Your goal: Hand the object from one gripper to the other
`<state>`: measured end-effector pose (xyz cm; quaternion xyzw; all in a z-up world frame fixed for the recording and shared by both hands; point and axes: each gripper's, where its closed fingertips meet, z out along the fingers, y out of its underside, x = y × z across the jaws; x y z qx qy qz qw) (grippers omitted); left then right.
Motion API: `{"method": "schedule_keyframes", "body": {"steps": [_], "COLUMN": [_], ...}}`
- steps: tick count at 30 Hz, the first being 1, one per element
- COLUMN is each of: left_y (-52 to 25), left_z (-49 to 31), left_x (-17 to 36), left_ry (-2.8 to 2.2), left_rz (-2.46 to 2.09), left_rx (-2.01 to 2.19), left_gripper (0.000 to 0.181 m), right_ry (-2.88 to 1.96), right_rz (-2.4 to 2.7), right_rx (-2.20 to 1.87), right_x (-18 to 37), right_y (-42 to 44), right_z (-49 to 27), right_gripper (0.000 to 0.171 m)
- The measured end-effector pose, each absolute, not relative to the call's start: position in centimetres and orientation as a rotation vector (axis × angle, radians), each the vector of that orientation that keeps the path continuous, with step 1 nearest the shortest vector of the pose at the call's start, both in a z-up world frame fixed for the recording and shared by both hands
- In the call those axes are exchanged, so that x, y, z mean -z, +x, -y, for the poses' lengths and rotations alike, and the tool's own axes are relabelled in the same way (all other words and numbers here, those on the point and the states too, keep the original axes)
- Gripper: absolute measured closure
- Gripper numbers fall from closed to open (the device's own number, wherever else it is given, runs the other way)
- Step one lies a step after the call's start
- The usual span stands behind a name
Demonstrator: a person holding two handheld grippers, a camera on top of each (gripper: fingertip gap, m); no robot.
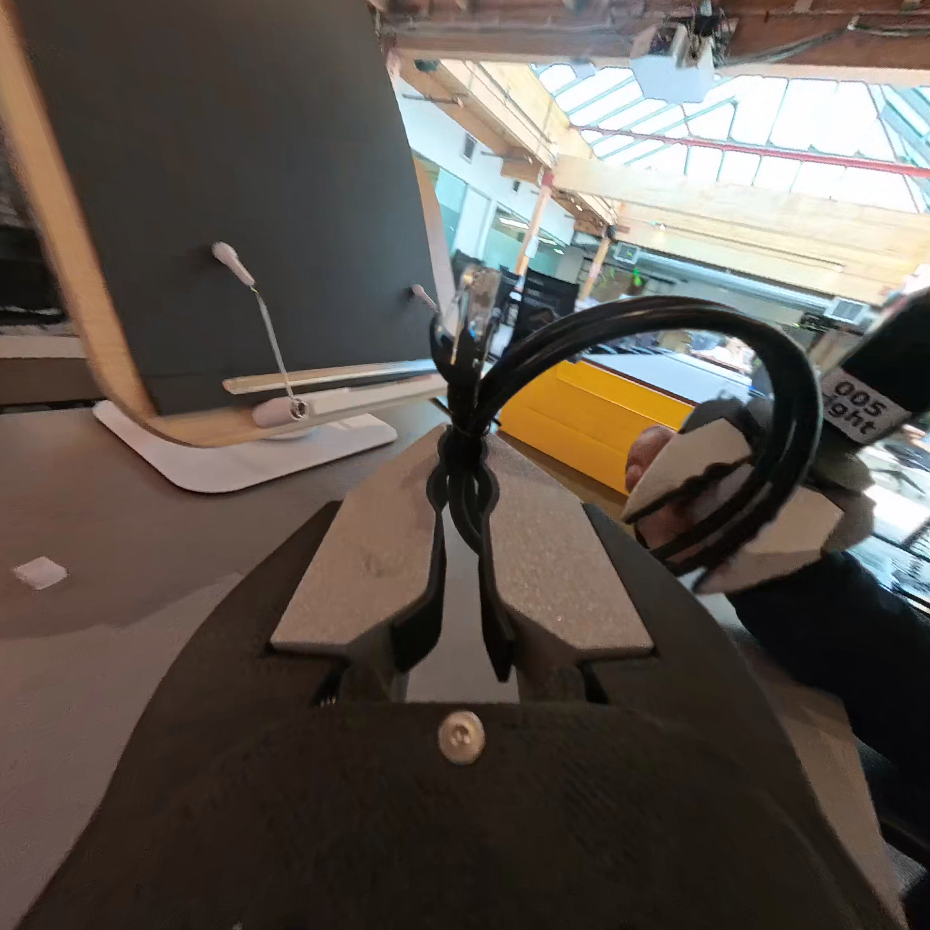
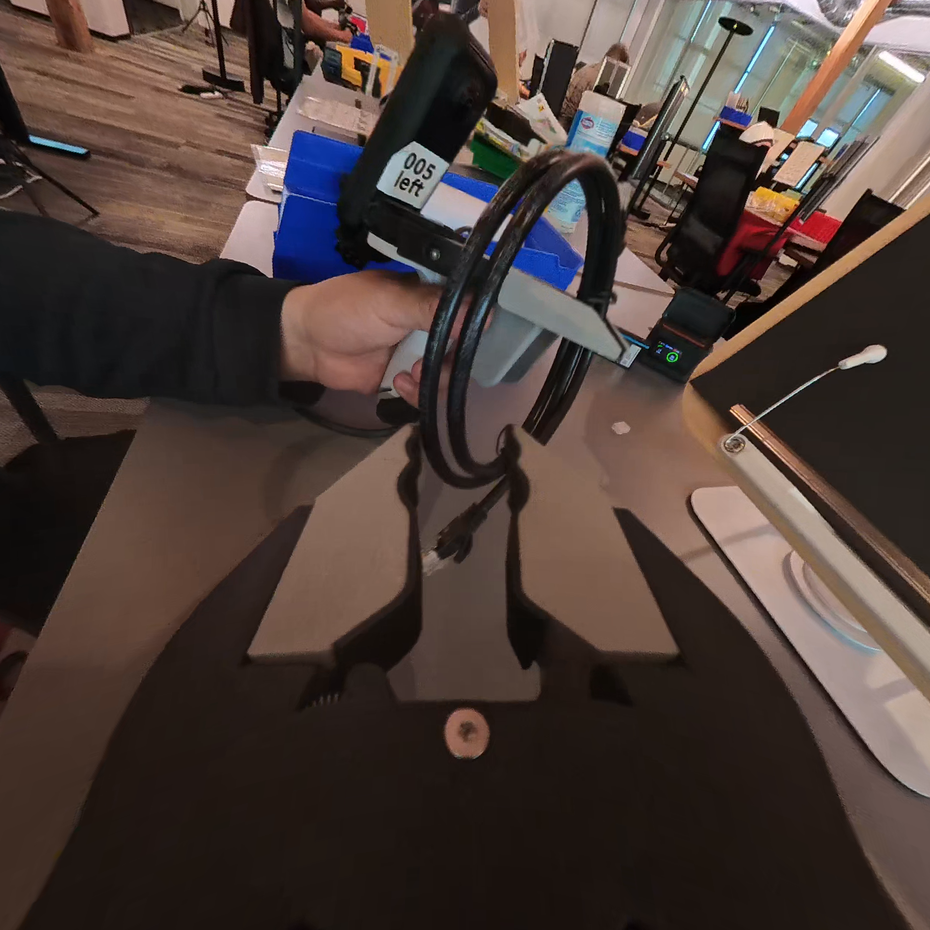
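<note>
A coiled black cable (image 1: 704, 322) is tied into a loop, with clear plugs (image 1: 473, 302) sticking up at the tie. My left gripper (image 1: 463, 453) is shut on the cable at the tied bundle and holds it above the table. It also shows in the right wrist view (image 2: 604, 342), held by a hand, with the loop (image 2: 604, 201) standing upright. My right gripper (image 2: 463, 453) is open, its fingers on either side of the loop's near side. A loose plug end (image 2: 443, 548) hangs between them. The right gripper also shows in the left wrist view (image 1: 664, 553), straddling the cable.
A dark panel with a wooden edge (image 1: 226, 176) stands on a white base (image 1: 251, 463) on the grey-brown table (image 1: 100, 503); it is at the right in the right wrist view (image 2: 855, 327). A yellow bin (image 1: 578, 412), a blue bin (image 2: 312, 216) and a small black device (image 2: 689, 332) lie beyond. The left gripper's tips are roughly 9 cm from the right gripper's.
</note>
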<state>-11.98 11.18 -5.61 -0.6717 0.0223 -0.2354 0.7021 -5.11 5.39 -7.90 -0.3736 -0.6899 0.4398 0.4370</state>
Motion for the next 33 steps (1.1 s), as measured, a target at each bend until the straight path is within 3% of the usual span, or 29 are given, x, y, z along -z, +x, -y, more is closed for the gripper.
{"method": "schedule_keyframes", "body": {"steps": [2,5,7,10,13,18,26,28,29,31,33], "left_y": [-11.5,-11.3,-11.4,-11.8,-11.0,-6.7,-2.7,-2.5,-2.4,-2.0,-1.2], "left_z": [-11.4,-11.6,-11.5,-11.6,-11.9,-11.6,-11.4,-11.6,-11.5,-11.3,-10.7], "left_x": [6.3,7.0,7.1,7.5,9.4,11.2,12.0,12.5,12.7,12.6,12.0], "left_ry": [-1.532,-1.586,-1.594,-1.626,-1.715,-1.636,-1.505,-1.491,-1.489,-1.518,-1.562], "left_rz": [-0.062,-0.076,-0.103,-0.163,-0.347,-0.736,-0.959,-0.998,-1.016,-1.016,-0.951], "left_rx": [0.544,0.548,0.510,0.344,0.122,-0.225,-0.437,-0.498,-0.510,-0.439,-0.182], "left_gripper": [0.177,0.175,0.167,0.132,0.122,0.134,0.146,0.158,0.169,0.172,0.174], "right_ry": [-0.906,-0.968,-1.018,-1.118,-1.241,-1.362,-1.309,-1.270,-1.252,-1.229,-1.209], "right_rz": [1.771,1.731,1.637,1.497,1.368,1.259,1.411,1.455,1.462,1.455,1.359], "right_rx": [-1.144,-1.230,-1.315,-1.452,-1.594,-1.780,-1.978,-2.006,-2.007,-1.984,-1.982], "right_x": [7.9,7.0,5.7,4.3,3.9,4.1,4.6,4.5,4.3,4.0,2.8], "right_y": [-4.5,-4.2,-4.0,-3.4,-2.9,-2.9,-4.0,-4.1,-4.1,-3.8,-3.2], "right_z": [-4.7,-5.4,-6.6,-8.7,-10.9,-12.1,-7.6,-6.5,-6.2,-6.4,-8.0], "right_gripper": [0.163,0.163,0.163,0.164,0.164,0.165,0.165,0.163,0.164,0.163,0.145]}}
